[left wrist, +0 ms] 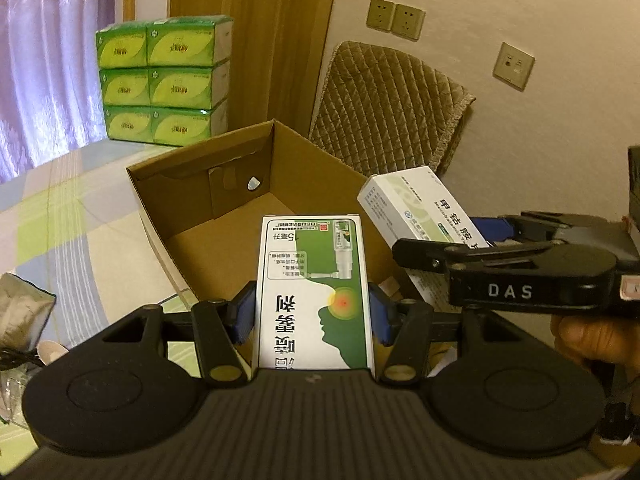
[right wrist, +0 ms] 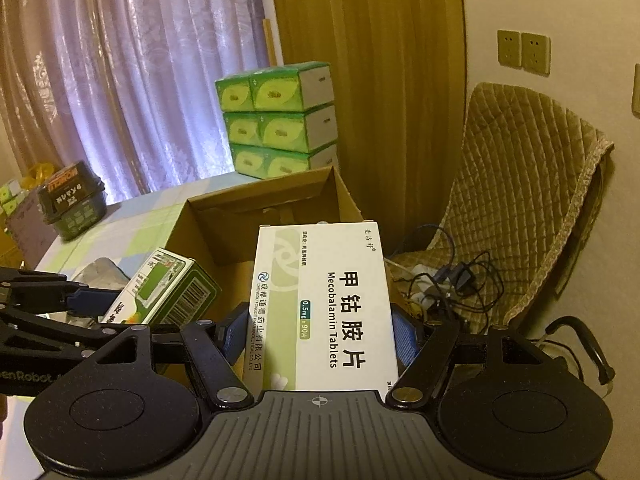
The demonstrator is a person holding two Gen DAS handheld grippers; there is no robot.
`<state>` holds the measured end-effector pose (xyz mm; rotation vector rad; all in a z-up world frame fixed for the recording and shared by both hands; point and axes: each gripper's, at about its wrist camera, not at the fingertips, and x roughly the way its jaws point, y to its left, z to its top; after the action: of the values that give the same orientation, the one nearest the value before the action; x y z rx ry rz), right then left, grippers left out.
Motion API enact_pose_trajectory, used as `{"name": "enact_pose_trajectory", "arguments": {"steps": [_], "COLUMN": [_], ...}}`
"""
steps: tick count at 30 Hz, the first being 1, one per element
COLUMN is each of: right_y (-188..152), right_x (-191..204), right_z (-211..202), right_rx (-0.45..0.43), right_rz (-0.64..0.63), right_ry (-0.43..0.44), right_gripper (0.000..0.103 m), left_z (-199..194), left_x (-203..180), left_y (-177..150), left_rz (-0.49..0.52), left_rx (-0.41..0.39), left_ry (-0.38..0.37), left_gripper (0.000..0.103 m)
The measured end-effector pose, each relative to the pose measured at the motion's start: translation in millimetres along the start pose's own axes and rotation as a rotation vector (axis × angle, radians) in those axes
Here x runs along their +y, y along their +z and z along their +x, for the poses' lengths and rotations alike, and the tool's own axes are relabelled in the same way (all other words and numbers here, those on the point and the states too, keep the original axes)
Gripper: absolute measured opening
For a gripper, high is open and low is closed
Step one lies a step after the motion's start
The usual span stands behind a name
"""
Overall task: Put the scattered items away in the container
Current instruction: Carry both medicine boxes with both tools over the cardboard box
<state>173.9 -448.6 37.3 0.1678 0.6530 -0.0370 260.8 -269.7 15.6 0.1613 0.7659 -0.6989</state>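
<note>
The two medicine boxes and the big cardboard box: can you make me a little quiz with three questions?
1. True or false: the left gripper holds the green-and-white spray box.
2. What English words are on the white tablet box in the right gripper?
3. The cardboard box looks: A) full B) empty where visible C) closed.

Key: 1 true; 2 Mecobalamin Tablets; 3 B.

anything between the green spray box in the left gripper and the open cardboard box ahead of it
Nothing. In the left wrist view the green spray box, clamped in the left gripper, hangs at the cardboard box rim, with only its bare brown floor beyond.
</note>
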Motion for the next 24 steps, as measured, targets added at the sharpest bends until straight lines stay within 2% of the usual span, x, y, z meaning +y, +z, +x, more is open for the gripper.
{"name": "enact_pose_trajectory", "arguments": {"steps": [9,11,24], "right_y": [1,1,-1], "right_x": [-6,-7,0], "right_z": [4,4,5], "right_rx": [0.001,0.001,0.006], "right_rz": [0.012,0.013,0.006], "right_ry": [-0.006,-0.009,0.006], "right_gripper": [0.073,0.073,0.073], "left_z": [11,9,-10], "left_x": [-3,-3,12], "left_y": [3,4,-9], "left_rz": [-0.009,-0.016,-0.015], "left_rx": [-0.007,-0.017,-0.026], "left_ry": [0.003,0.007,0.05], "left_gripper": [0.051,0.055,0.055]}}
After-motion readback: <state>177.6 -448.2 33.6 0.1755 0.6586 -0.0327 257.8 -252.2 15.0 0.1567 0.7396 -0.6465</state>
